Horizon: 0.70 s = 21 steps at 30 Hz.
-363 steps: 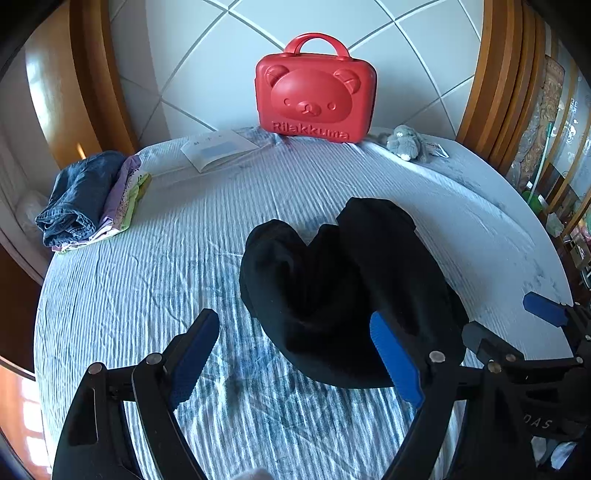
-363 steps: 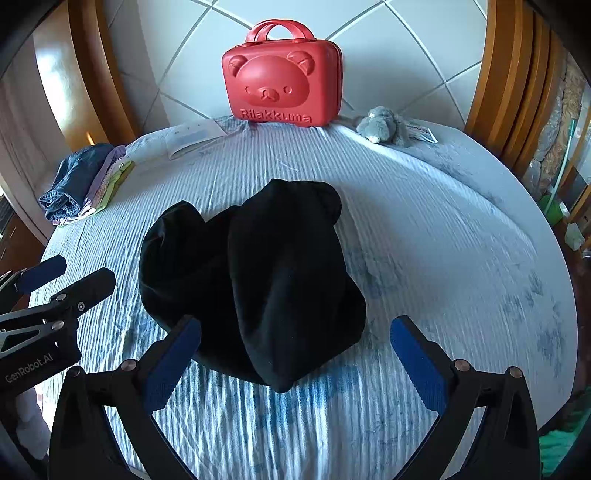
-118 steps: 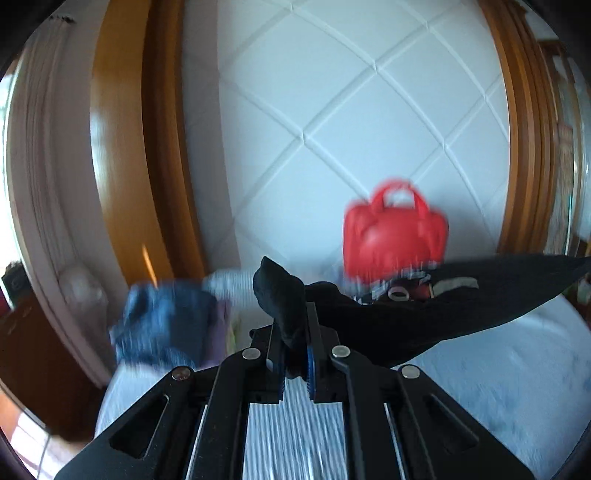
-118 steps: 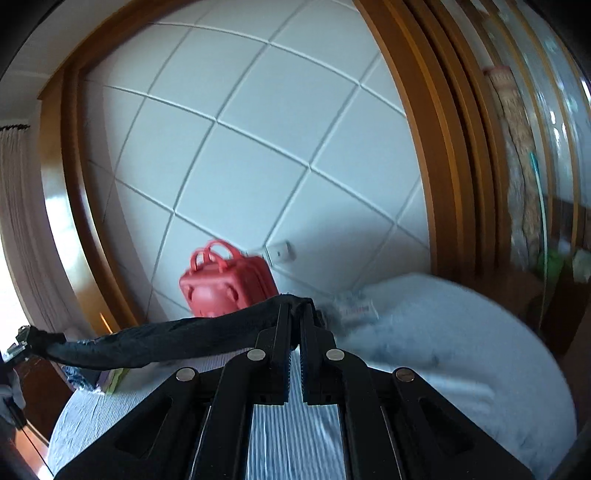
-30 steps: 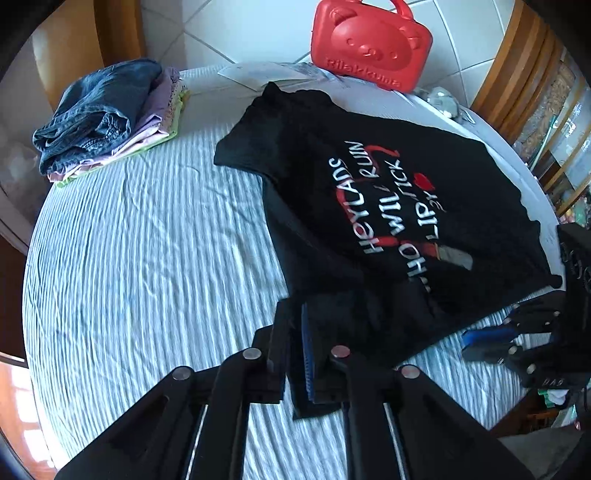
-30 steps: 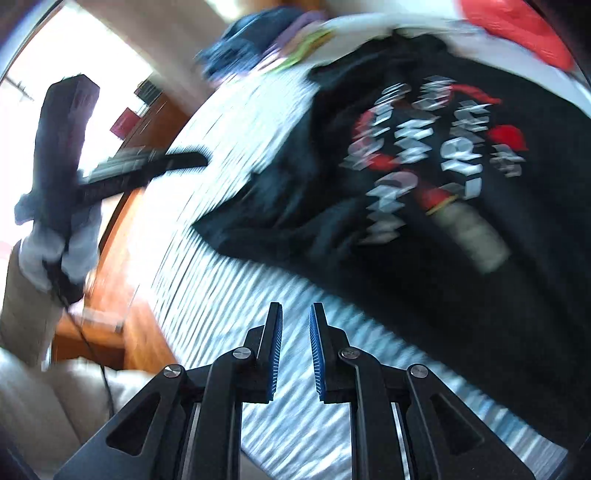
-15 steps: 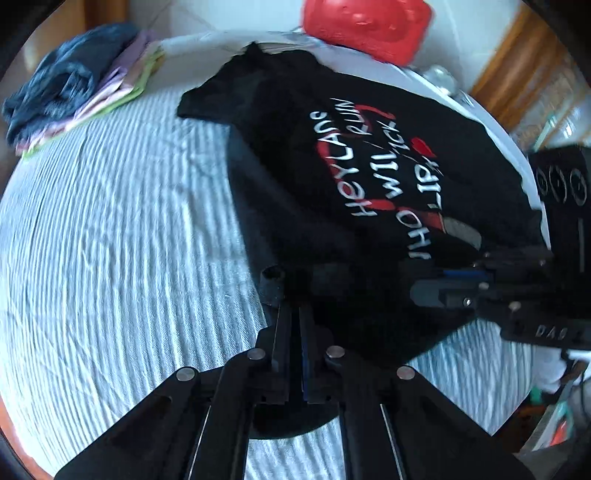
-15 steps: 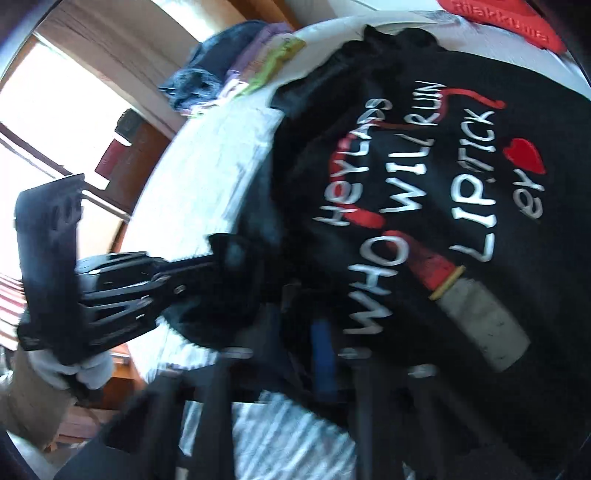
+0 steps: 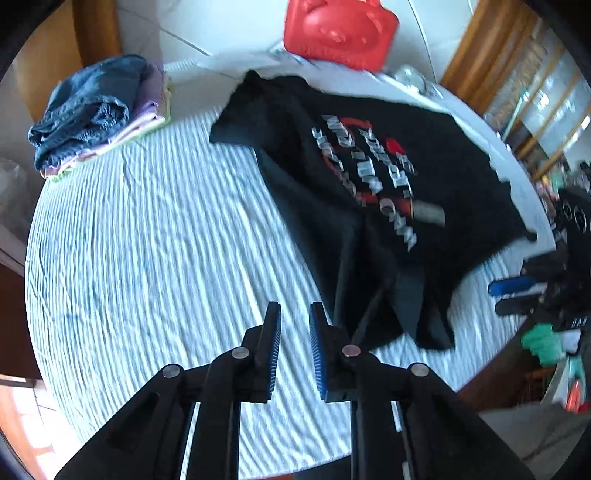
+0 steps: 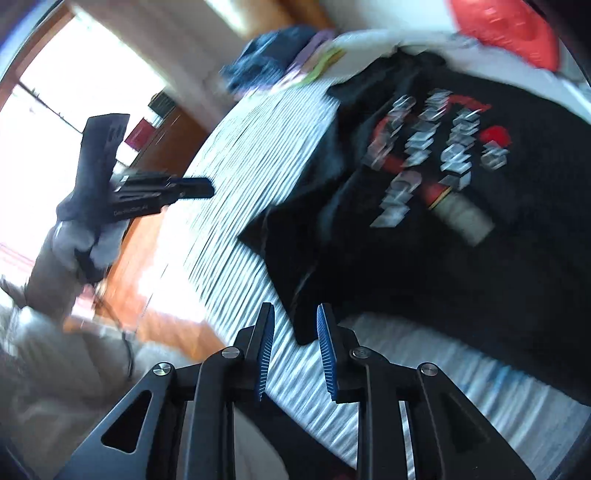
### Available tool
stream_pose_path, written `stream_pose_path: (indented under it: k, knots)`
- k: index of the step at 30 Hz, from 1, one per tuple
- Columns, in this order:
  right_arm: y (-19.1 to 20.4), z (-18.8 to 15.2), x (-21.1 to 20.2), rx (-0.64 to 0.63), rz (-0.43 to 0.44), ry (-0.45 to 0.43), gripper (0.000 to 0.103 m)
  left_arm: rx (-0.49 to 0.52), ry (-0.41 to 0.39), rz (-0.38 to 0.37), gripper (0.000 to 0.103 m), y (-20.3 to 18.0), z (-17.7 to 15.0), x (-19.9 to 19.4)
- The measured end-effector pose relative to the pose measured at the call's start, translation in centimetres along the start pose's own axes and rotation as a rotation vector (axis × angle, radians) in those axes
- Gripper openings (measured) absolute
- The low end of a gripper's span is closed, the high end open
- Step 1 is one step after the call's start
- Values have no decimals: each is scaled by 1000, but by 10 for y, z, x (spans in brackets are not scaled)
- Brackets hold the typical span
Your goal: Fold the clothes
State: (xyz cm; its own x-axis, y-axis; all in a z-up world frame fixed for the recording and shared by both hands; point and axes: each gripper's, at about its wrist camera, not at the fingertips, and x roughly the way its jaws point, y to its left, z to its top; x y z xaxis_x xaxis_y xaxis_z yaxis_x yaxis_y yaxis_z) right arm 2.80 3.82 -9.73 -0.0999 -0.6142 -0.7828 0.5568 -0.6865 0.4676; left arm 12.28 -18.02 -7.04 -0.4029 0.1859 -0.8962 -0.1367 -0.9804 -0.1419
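A black T-shirt (image 9: pixel 369 192) with a white and red print lies spread, print up, on the striped bed (image 9: pixel 155 240); its near hem is rumpled. My left gripper (image 9: pixel 295 319) hovers just left of that hem, its jaws opening with nothing between them. The right wrist view shows the T-shirt (image 10: pixel 461 240) filling the right side. My right gripper (image 10: pixel 295 315) hangs over the shirt's near corner, jaws opening, the pads clear of the cloth. Each gripper appears in the other's view: the right gripper (image 9: pixel 513 291) at the bed's right edge, the left gripper (image 10: pixel 192 192) in a gloved hand (image 10: pixel 74 236).
A stack of folded clothes (image 9: pixel 96 110) topped with denim sits at the bed's far left. A red bear-faced case (image 9: pixel 340 33) stands against the white headboard. Bare striped sheet stretches left of the shirt. Wooden floor (image 10: pixel 147 266) lies beyond the bed's edge.
Half a second ago both grippers were shut in the shirt's near hem. Both have let go and drawn back and up; the hem now lies on the bed.
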Motion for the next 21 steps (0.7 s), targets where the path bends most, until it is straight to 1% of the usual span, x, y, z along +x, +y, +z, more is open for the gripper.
stream_pose_path:
  k: [2,4,5,7,9,11,14,15,17,18,19,20,21]
  knots:
    - [-6,12,-1,3,-29,-15,25,-11,-22,-1,16,-9,13,8]
    - [-12,26,-2,5,-60,-28,25,-24,-22,-1,16,-19,22,20]
    - [-17,33,-2,4,-66,-28,25,-36,-15,-4,16,-26,27,28]
    - [-28,44,4,-7,-43,-5,25,-62,2,-8,16,-36,35,46]
    - [-30,49,16,-39,-4,42,25,-96,21,-5,17,-40,41,64]
    - [-31,44,32,-92,45,115,25,-138,36,19,17,-44,42,76]
    - [-23,31,58,-171,225,261,25,-214,67,61,17,-47,39,91]
    - [-24,29,57,-208,233,285,25,-231,77,73,17,-49,38,95]
    - [-32,33,49,-270,207,308,25,-263,96,113,17,-56,30,102]
    - [-42,42,41,-274,191,296,25,-274,102,145,16,-59,26,105]
    - [-53,55,31,-278,169,276,25,-284,91,186,13,-62,21,105]
    - [-63,68,24,-289,143,257,25,-312,76,227,3,-61,16,102]
    - [-69,84,18,-311,111,234,25,-352,66,263,2,-58,12,100]
